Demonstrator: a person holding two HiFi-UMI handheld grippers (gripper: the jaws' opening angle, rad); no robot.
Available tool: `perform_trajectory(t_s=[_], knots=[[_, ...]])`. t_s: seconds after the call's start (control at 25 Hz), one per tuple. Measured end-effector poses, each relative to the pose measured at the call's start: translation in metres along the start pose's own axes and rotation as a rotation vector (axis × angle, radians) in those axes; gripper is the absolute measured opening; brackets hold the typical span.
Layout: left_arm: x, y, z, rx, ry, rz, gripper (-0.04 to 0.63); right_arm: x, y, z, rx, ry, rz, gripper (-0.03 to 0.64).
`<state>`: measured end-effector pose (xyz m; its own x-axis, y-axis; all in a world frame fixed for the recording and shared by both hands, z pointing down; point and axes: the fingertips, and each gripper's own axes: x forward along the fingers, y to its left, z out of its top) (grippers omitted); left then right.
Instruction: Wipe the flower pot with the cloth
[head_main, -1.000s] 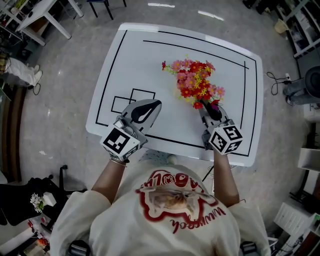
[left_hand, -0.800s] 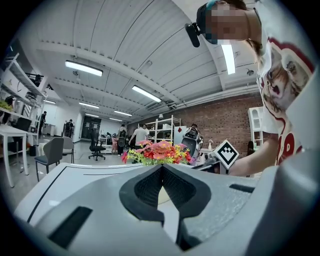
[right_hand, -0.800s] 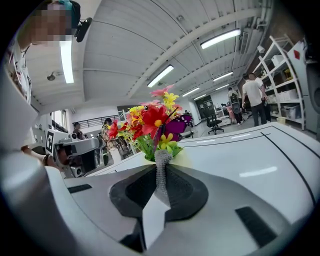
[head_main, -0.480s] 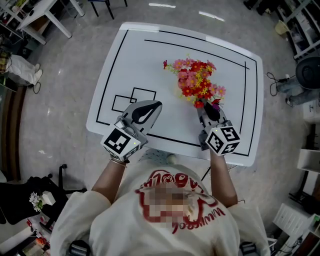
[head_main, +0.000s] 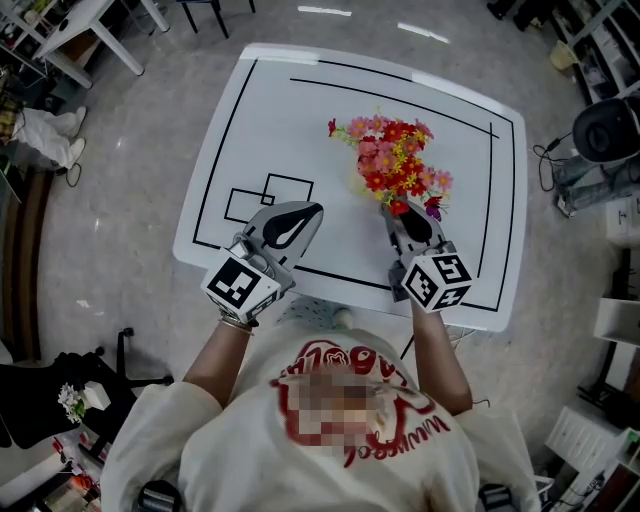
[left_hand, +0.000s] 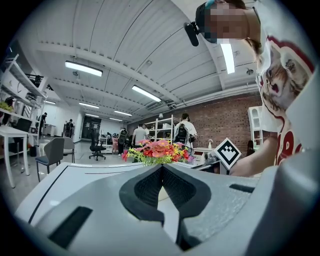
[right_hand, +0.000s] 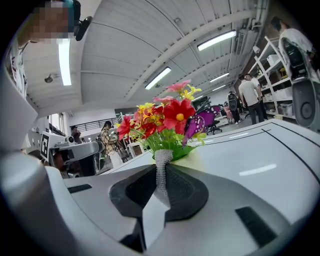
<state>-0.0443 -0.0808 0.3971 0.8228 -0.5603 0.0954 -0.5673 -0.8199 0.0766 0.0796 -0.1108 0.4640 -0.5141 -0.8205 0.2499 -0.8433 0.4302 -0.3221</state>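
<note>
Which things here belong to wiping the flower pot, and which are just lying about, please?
For the job: potted flowers; grey cloth, held by the right gripper; white table.
Lying about: office chair; side table; the left gripper, shut and empty.

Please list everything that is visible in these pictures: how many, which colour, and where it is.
table: one, white with black lines, in the middle of the room
flowers: one bunch, red, pink and yellow, on the table's right half
flower pot: one, pale, mostly hidden under the flowers
cloth: one, grey, textured, between the right gripper's jaws
chair: one, grey, beyond the table
people: several, far behind, near the shelves
shirt: one, cream with red print, on the person
left gripper: one, grey, jaws together and empty, over the table's near edge
right gripper: one, grey, closed on the cloth, next to the flowers
</note>
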Motion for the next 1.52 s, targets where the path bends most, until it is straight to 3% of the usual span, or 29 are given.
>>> perform_trajectory(t_s=[1.04, 1.32, 1.52], knots=[[0.009, 0.003, 0.005, -0.001, -0.027, 0.000, 0.003, 0.032, 0.022, -0.001, 0.000, 0.003, 0.069, 0.037], [0.006, -0.014, 0.008, -0.011, -0.025, -0.017, 0.003, 0.000, 0.057, -0.006, -0.005, 0.009, 0.133, 0.037], [0.008, -0.026, 0.014, 0.003, -0.038, -0.022, 0.003, -0.026, 0.074, 0.026, -0.065, -0.066, 0.161, 0.037]])
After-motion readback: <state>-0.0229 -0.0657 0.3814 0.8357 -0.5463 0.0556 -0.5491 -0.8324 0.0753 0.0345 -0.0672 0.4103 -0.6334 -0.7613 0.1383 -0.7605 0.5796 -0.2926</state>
